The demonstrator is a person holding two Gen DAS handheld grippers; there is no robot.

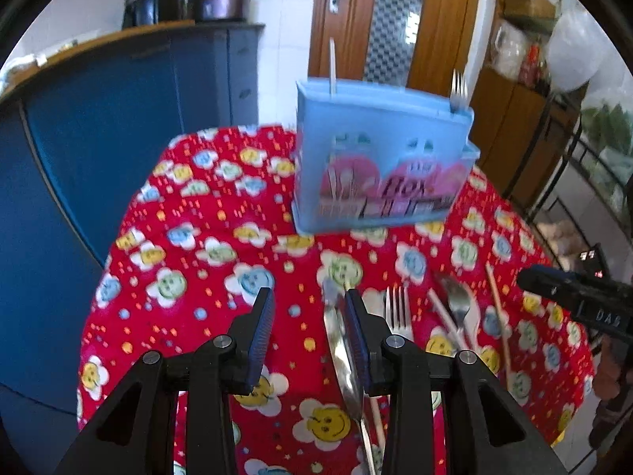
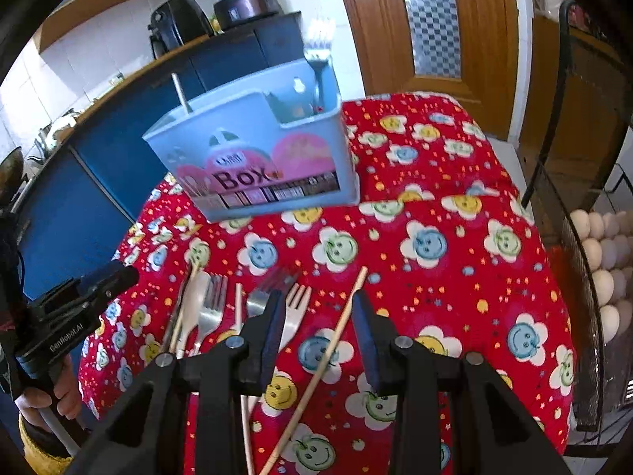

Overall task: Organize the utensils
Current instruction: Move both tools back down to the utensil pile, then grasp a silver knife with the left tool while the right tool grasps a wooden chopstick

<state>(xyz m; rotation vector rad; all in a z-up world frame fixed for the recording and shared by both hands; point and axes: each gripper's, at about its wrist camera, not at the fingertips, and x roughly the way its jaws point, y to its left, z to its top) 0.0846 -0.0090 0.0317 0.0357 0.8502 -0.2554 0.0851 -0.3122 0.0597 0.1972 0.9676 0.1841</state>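
- left gripper (image 1: 309,297) low over the near side of the table, fingers spread with only cloth showing between them; holds nothing; its right finger (image 1: 358,332) sits just beside, maybe over, a steel knife (image 1: 343,356) lying near-to-far; contact cannot be told
- right gripper (image 2: 318,301) also low over the near edge, fingers spread, pinching nothing; a wooden chopstick (image 2: 322,360) runs slantwise on the cloth through the gap between the fingers, apart from both pads as far as can be seen
- loose utensils lie in a bunch on the near part of the red smiley tablecloth (image 2: 455,206); steel fork (image 1: 397,312) right of the knife; spoon (image 1: 455,297) and more sticks further right; in the right wrist view a pale fork (image 2: 296,312) partly hidden behind the left finger
- blue utensil box (image 2: 253,158) stands upright at the far middle of the table, well apart from the loose pile; a fork (image 1: 458,87) stands tines up in its right compartment; a thin stick (image 1: 332,63) in the left one
- blue cabinet (image 1: 118,118) far left; wooden door (image 2: 431,19) behind; eggs (image 2: 597,253) in a black wire rack on the right
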